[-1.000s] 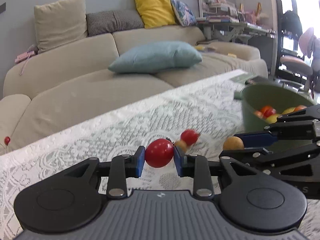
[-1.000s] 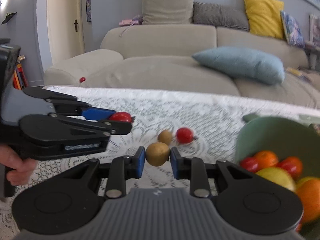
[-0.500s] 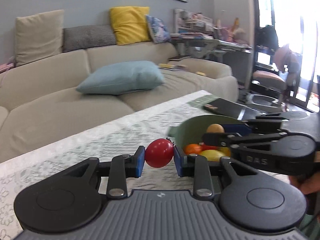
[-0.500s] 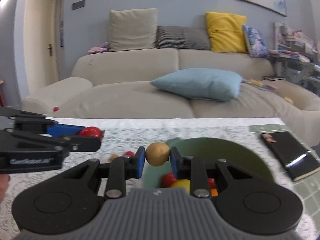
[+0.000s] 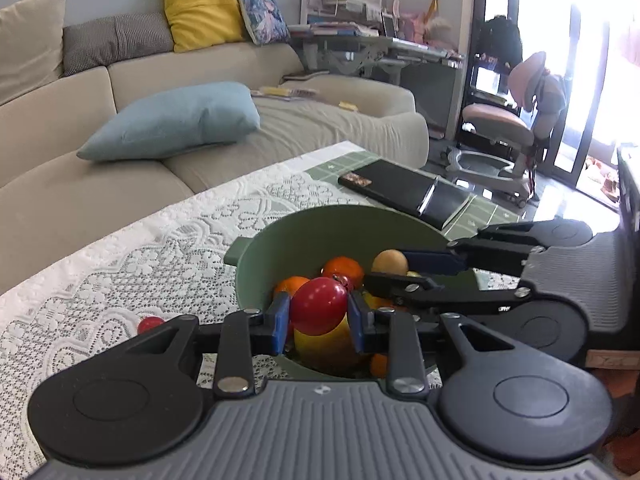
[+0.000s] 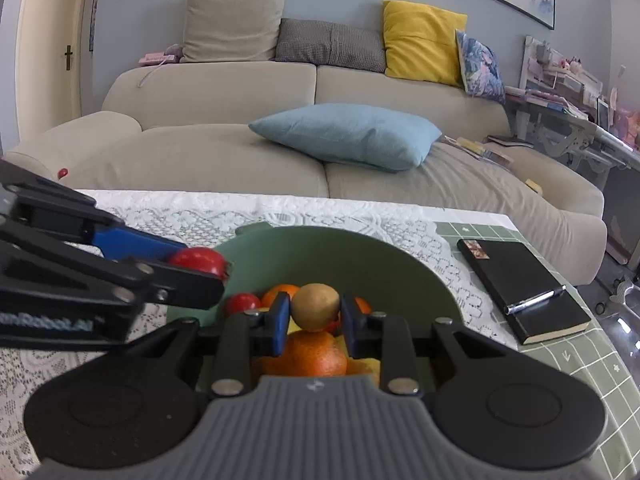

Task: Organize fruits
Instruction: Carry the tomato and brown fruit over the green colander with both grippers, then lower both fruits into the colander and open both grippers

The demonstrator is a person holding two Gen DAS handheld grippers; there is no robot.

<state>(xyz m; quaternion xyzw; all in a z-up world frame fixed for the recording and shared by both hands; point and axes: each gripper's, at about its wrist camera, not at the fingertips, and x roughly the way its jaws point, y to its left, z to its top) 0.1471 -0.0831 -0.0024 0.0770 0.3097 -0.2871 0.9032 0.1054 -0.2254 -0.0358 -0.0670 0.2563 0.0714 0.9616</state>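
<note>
Left gripper (image 5: 319,318): jaws pinching a red fruit (image 5: 319,306), one blue pad on each side of it.
Right gripper (image 6: 313,319): jaws pinching a small tan-brown fruit (image 6: 315,307), held clear of the pile below.
Bowl (image 5: 280,240): green, standing on the lace-covered surface (image 5: 140,264); already holds oranges, a yellow fruit and smaller red fruits.
Change over the last second: both grippers have carried their fruits from above the lace cloth to above the bowl. A second ago the bowl sat off to the right of both views; now it fills the middle of each.
Position of held fruits: in both wrist views each fruit hangs over the bowl's opening, above the fruit heaped inside; neither appears to touch the pile.
Relative position of grippers: close together over the bowl, the left one entering from the left in the right wrist view.
Meaning for the task: transport appears complete; the release step is due.
Remaining work: one small red fruit (image 5: 151,324) lies on the cloth just left of the bowl.
Risk: a fruit dropped onto the heap may roll out over the rim.
</note>
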